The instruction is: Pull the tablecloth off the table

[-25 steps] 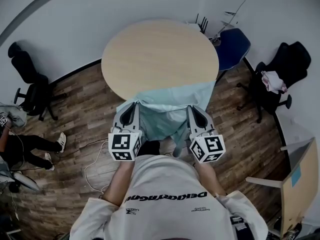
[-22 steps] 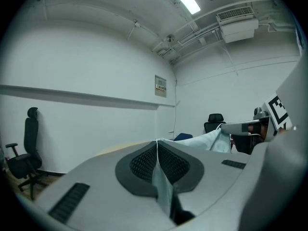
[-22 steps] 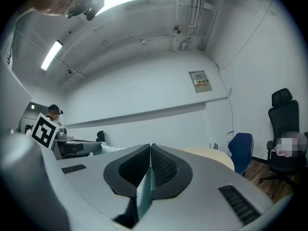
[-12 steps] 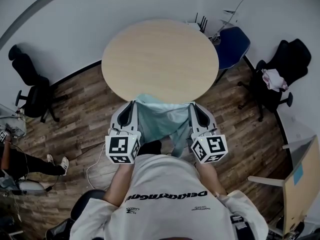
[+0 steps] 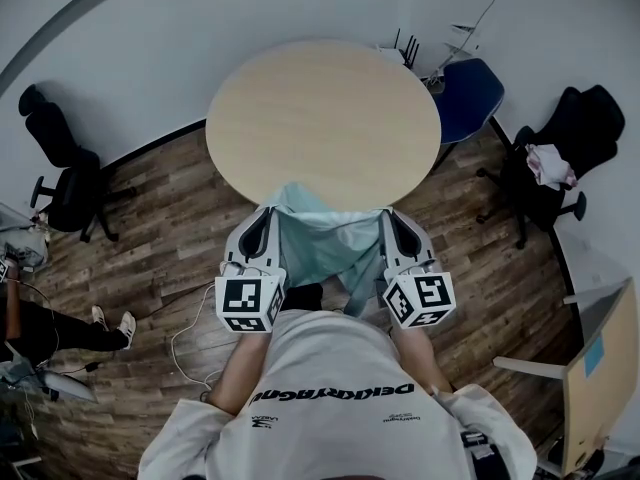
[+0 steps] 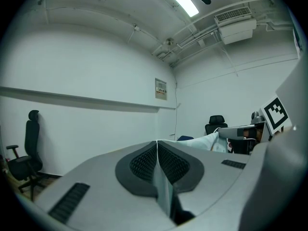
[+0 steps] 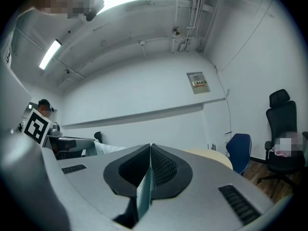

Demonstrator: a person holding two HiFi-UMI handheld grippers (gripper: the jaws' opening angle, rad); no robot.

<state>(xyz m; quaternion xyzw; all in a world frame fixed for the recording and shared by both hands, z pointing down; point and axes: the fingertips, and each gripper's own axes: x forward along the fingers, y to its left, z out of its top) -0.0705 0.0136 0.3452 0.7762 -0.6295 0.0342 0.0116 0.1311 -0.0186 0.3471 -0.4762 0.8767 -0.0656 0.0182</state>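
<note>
Left gripper [image 5: 266,214]: lower centre-left of the head view, jaws pinched on a thin edge of the tablecloth [image 5: 326,240]
Right gripper [image 5: 389,215]: lower centre-right, jaws clamped on the opposite edge
Tablecloth: pale green, slung between both grippers, its top just at the table's near rim
Table [image 5: 320,108]: round, wooden top, frame centre

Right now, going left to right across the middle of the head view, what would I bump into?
Black office chair → left claw → tablecloth, pinched by both claws → right claw → second black chair at the far right.
</note>
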